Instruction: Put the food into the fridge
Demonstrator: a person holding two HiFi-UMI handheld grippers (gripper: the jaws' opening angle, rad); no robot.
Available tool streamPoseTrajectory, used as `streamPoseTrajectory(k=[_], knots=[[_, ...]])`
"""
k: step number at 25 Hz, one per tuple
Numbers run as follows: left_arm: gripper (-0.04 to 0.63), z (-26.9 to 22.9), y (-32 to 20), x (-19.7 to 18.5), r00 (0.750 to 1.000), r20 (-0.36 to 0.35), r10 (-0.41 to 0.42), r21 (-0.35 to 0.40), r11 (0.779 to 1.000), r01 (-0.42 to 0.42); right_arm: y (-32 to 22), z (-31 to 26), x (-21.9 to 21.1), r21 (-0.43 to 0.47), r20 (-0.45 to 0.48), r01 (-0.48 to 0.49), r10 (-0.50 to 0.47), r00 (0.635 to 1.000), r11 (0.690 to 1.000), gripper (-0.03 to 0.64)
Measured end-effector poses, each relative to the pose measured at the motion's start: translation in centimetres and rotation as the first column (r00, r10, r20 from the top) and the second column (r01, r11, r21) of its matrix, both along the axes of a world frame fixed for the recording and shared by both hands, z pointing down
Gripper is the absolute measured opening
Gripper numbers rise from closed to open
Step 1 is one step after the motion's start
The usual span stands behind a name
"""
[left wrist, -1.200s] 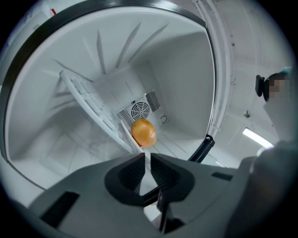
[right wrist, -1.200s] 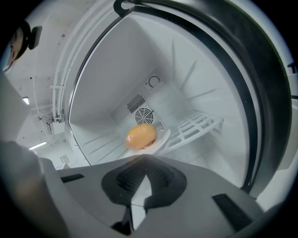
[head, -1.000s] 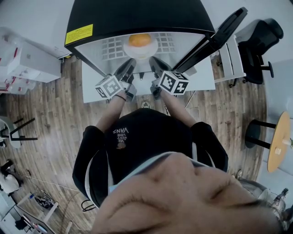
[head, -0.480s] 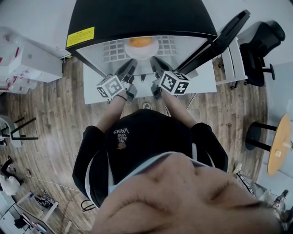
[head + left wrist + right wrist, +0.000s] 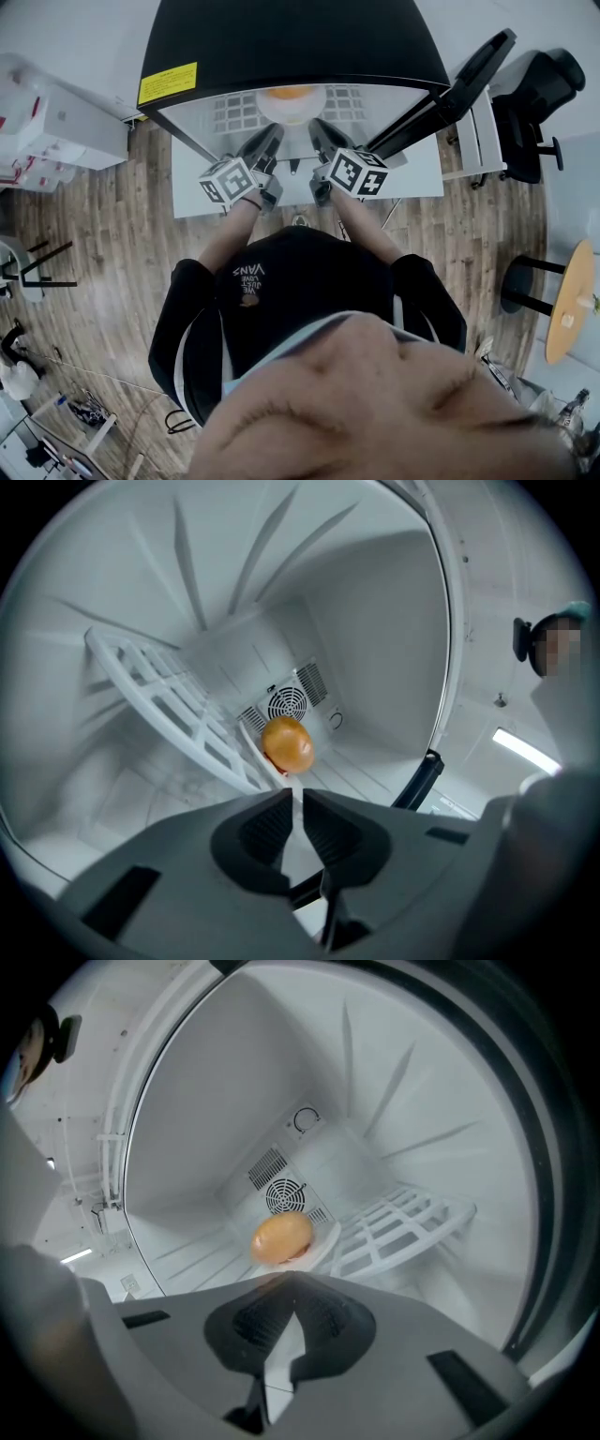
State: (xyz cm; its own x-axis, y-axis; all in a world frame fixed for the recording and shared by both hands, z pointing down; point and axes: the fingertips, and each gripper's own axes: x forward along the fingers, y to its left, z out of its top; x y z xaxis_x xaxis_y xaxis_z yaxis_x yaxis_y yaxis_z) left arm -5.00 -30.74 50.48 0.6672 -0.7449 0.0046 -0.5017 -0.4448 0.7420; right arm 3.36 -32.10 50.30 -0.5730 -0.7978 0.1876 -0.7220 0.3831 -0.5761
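- Setup: fridge (image 5: 291, 37) with its door (image 5: 469, 70) swung open to the right. The person stands in front of it with both arms reaching in.
- Task item: the food (image 5: 287, 745) is one orange-brown, bun-like piece on a white plate (image 5: 262, 758).
- Location: the food is already inside the fridge cavity, in front of the rear fan grille (image 5: 284, 1194). It's about level with the white slatted shelf (image 5: 159, 700).
- Left side: left gripper (image 5: 292, 803) has its fingers clenched on the plate's near rim, with the thin white edge pinched between the pads.
- Right side: right gripper (image 5: 292, 1312) has its fingers clenched too, tips meeting at the plate's rim. I read that as a grip on the plate as well.
- Unknown: can't tell whether the plate rests on the shelf or hangs just above it.
- Done, my read: the carry and insertion are basically finished, since the food is past the door line.
- Left to do: seat the plate flat on the shelf, let go with both grippers, back out and shut the door.
- Risk: the bun sits loose on the plate, so keep it level through the release.
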Motion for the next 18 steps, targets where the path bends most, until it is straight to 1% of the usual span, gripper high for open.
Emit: streamPoseTrajectory(k=[13,18], knots=[[0.043,0.2,-0.21,-0.27,1.0,0.008,-0.004,-0.003,1.0,0.004,-0.14,-0.24,-0.19,0.007,-0.001,-0.004,0.004,1.0,1.0,0.012],[0.043,-0.03,-0.17,-0.39,1.0,0.004,-0.006,0.012,1.0,0.006,-0.07,-0.47,0.07,0.024,-0.013,-0.011,0.012,1.0,1.0,0.012]])
